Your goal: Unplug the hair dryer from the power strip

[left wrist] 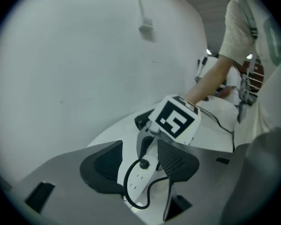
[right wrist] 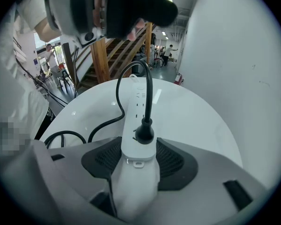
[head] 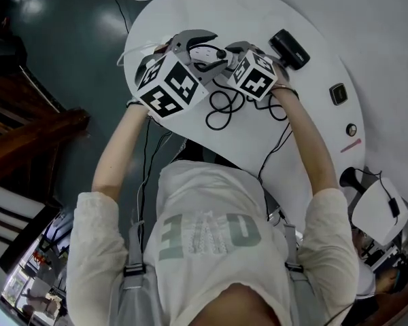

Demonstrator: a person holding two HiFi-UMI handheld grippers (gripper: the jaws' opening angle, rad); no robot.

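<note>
A white power strip [head: 206,53] lies on the round white table [head: 306,114], between my two grippers. My right gripper [right wrist: 139,156] is shut on the near end of the power strip [right wrist: 139,121], with a pad against each side. The hair dryer's black plug [right wrist: 144,131] sits in the socket nearest those jaws, and its cable [right wrist: 148,86] arches up and away. My left gripper [left wrist: 139,167] is open, its pads standing clear on either side of the strip [left wrist: 136,179] and the plug [left wrist: 143,163]. The black hair dryer [head: 289,48] lies beyond the right gripper [head: 232,56].
Black cable loops [head: 221,107] lie on the table in front of the person. A wall runs close along the table's far side, with a small panel [head: 338,94] and a knob [head: 351,129] on it. Wooden stairs [head: 27,134] are at the left.
</note>
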